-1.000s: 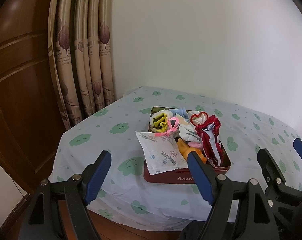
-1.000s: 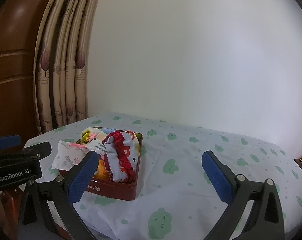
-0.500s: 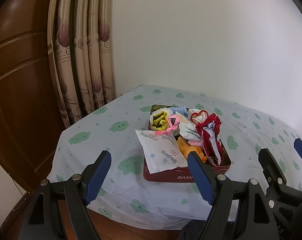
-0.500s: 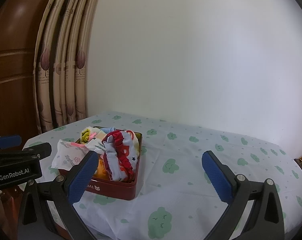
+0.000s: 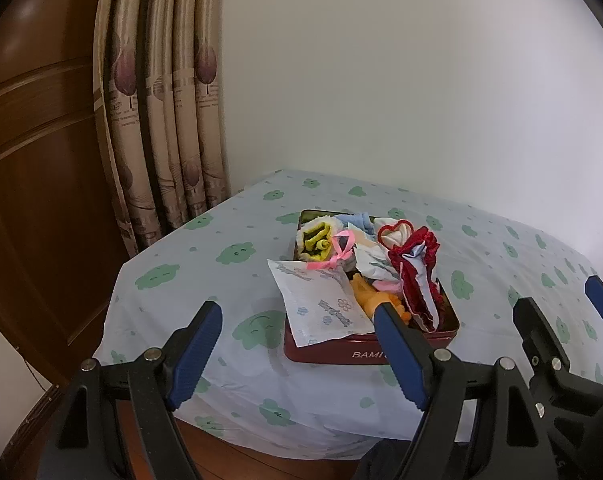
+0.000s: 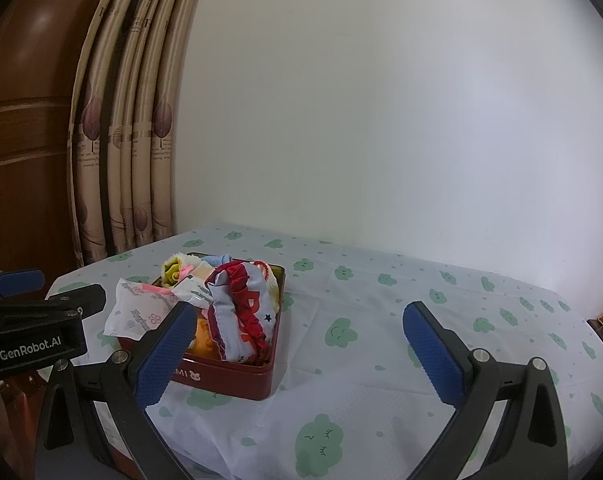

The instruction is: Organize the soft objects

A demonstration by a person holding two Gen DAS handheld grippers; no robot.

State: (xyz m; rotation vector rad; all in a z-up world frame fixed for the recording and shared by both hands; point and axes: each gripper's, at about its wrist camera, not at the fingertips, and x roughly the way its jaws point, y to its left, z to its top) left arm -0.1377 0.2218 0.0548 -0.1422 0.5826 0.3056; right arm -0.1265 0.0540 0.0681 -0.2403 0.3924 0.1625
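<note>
Red tin [image 5: 341, 354] sits on a table w/ a white cloth printed w/ green clouds [image 5: 237, 252], centre of left wrist view, lower left-centre of right wrist view [image 6: 237, 378]. Tin is overfull: white printed packet [image 5: 321, 304] hangs over its near-left edge; red-frilled cloth [image 5: 415, 276] stands bunched along the right side; yellow-and-cream roll [image 5: 315, 236] w/ pink ribbon [image 5: 337, 250] at back left; pale blue item [image 5: 355, 220] at back; orange item [image 5: 375, 298] low in the middle, partly covered. Left gripper [image 5: 297, 354] at bottom of frame, short of the tin, jaws wide apart, nothing held; its right finger [image 5: 401, 356] blocks part of the tin's front wall and lettering. Right gripper [image 6: 301, 354] also at bottom of its frame, jaws wide apart, nothing held; its left finger [image 6: 163, 358] overlaps the tin's near corner. Left gripper's body shows at left edge of right wrist view. Surroundings: patterned curtain [image 5: 161, 120] and dark wood door [image 5: 33, 160] upper left, plain wall [image 5: 401, 80] behind. Table surface right of tin bare in right wrist view.
</note>
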